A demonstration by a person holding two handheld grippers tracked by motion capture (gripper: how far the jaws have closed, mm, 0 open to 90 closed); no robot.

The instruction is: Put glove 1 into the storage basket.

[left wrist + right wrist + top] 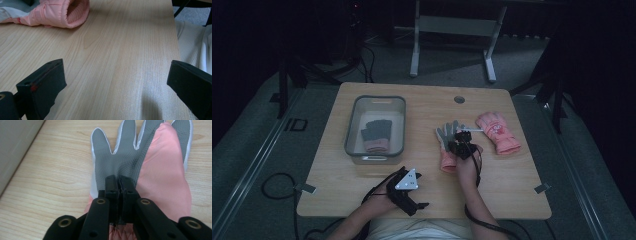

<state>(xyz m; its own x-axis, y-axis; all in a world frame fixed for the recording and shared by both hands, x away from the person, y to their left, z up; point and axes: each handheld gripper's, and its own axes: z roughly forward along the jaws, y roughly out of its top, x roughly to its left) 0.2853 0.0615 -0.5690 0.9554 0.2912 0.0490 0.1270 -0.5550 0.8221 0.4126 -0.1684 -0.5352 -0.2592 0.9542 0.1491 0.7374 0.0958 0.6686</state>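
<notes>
A pink glove [446,150] with a grey palm lies palm up in the middle of the wooden table [422,110], fingers pointing away. My right gripper [460,141] rests on it. In the right gripper view the jaws [119,181] are pressed together, pinching the grey palm fabric of the glove [155,177]. A second pink glove [498,132] lies just to the right. Near the front edge my left gripper [408,192] is held low, and its jaws [116,75] stand wide apart over bare wood. The pink cuff [60,12] of the middle glove lies beyond it.
A grey bin [352,130] at the left of the table holds a grey and pink glove [377,135]. A round hole [459,99] sits near the far edge. Cables trail over the floor at the left. A white table frame [452,25] stands behind.
</notes>
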